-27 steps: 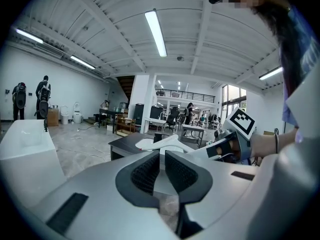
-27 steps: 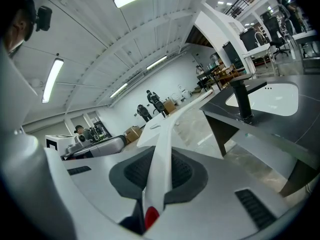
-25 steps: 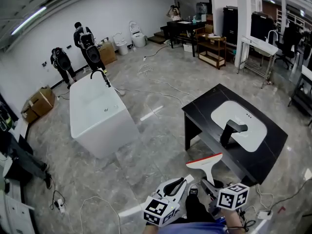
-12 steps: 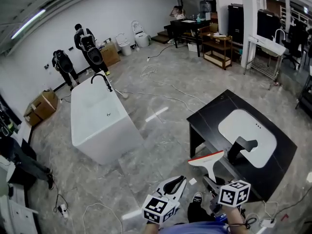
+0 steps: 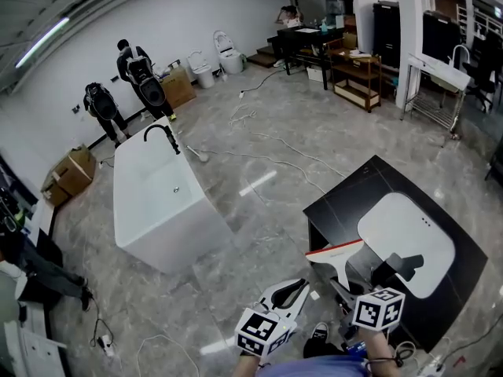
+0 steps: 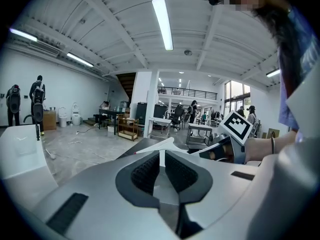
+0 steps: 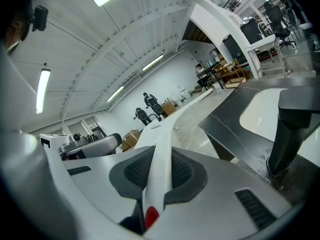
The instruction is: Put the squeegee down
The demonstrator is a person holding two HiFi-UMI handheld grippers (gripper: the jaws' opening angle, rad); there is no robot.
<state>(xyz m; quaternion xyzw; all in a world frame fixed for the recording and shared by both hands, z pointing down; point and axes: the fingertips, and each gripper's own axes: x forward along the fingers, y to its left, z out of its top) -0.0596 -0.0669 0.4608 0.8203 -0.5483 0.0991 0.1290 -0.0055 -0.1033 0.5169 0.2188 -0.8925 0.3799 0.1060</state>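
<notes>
The squeegee [image 5: 336,254] has a white handle and a red-edged blade. My right gripper [image 5: 346,293] is shut on its handle and holds it out over the near corner of the black counter [image 5: 346,206]. The right gripper view shows the handle [image 7: 170,134] clamped between the pads of the right gripper [image 7: 161,160]. A white sink [image 5: 405,238] with a black faucet [image 5: 402,265] is set into the counter. My left gripper [image 5: 292,293] hovers just left of the right one, shut with nothing in it. The left gripper view looks past the left gripper [image 6: 161,156] at the squeegee blade [image 6: 152,145].
A white bathtub [image 5: 161,203] with a black tap stands on the floor to the left. Cables [image 5: 267,144] trail over the grey floor. Two people [image 5: 137,73] stand by the far wall near cardboard boxes [image 5: 67,171]. Wooden shelves [image 5: 357,77] and desks line the back right.
The counter and sink have slid closer and toward the lower right of the head view. Both grippers moved along together, with the squeegee still held in the right one.
</notes>
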